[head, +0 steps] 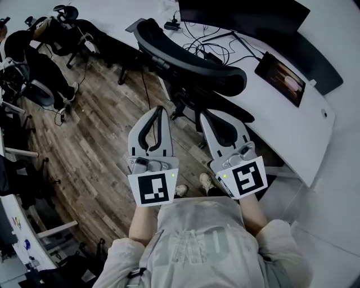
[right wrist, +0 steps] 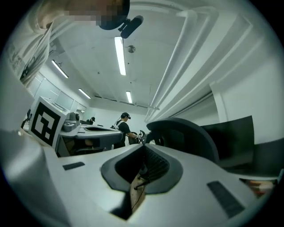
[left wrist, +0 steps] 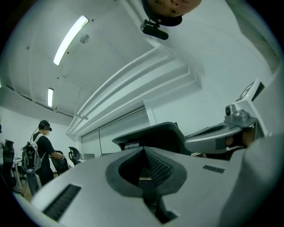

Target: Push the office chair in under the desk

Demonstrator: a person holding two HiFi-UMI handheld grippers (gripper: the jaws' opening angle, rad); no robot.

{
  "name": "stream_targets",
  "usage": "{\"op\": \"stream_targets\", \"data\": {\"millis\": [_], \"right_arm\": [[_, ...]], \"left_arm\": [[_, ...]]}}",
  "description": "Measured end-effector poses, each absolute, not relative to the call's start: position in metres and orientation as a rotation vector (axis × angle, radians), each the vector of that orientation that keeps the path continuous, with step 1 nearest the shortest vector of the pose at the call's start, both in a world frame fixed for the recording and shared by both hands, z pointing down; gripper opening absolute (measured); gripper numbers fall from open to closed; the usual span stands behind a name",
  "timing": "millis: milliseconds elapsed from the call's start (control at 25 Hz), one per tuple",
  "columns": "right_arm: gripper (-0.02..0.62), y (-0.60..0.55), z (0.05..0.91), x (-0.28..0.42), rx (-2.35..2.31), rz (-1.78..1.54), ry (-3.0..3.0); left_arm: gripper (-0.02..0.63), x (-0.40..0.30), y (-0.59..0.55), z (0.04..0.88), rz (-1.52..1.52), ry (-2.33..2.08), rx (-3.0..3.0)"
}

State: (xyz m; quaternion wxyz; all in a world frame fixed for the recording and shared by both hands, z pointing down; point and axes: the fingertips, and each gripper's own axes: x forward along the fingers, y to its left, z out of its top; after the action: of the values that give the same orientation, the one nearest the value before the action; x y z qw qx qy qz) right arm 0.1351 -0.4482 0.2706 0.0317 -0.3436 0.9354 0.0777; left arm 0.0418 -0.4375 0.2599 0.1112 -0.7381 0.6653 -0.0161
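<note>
A black office chair [head: 194, 56] stands in front of the curved white desk [head: 287, 121], its backrest toward me and its seat partly beside the desk edge. Both grippers are held side by side just behind the chair. My left gripper [head: 161, 109] is shut with nothing between its jaws. My right gripper [head: 203, 115] is shut too, and empty. Neither clearly touches the backrest. In the left gripper view the shut left gripper [left wrist: 144, 150] points up at the dark chair back [left wrist: 155, 133]. The right gripper view shows the right gripper [right wrist: 144, 146] just below the chair back [right wrist: 188, 133].
A dark monitor [head: 242, 17], a tablet [head: 281, 79] and cables lie on the desk. Other office chairs [head: 34, 67] and gear stand at the left on the wooden floor [head: 95, 129]. A person [left wrist: 42, 148] with a headset stands in the background.
</note>
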Motion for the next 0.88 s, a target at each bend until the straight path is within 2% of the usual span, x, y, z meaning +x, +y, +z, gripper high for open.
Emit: {"op": "stream_targets", "data": {"millis": [240, 880], "right_arm": [[0.020, -0.438, 0.279, 0.122, -1.031, 0.160, 2.923], [0.020, -0.437, 0.282, 0.120, -1.026, 0.193, 2.949]], "left_arm": [[0.017, 0.040, -0.427, 0.268, -0.049, 1.983, -2.193], [0.017, 0.042, -0.431, 0.273, -0.079, 1.967, -2.215]]}}
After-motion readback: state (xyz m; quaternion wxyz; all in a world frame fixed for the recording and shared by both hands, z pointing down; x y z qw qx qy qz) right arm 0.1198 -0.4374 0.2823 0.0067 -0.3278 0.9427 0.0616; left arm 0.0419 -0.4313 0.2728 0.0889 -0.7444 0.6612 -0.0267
